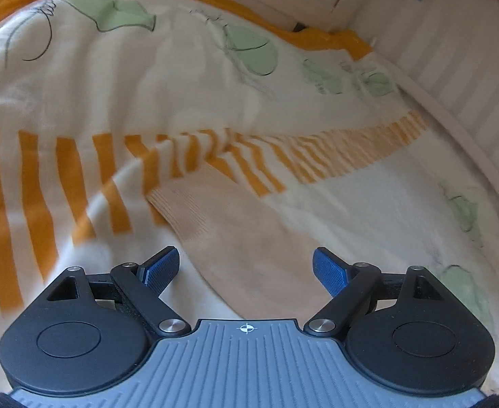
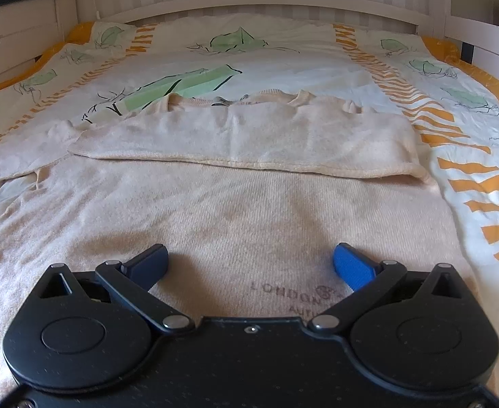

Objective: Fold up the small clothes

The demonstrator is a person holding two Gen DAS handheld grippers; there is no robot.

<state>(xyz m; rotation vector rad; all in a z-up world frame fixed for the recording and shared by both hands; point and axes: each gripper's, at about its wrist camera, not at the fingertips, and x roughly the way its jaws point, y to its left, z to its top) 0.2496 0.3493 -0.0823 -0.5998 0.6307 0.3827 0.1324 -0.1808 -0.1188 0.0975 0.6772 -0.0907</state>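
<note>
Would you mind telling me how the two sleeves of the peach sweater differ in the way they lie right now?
In the right wrist view, the right sleeve is folded flat across the sweater body, while the left sleeve stretches out sideways onto the bedsheet. The folded sleeve lies smooth with a straight edge; the outstretched one looks more rumpled. Both share the same pale peach knit.

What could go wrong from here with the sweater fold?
1. The left gripper is open over the sleeve, which lies on a rumpled bedspread; a low pinch could catch the bedding too.
2. The right gripper is open over the sweater; nothing pins it, so pulling the sleeve may shift the sleeve already folded across.
</note>
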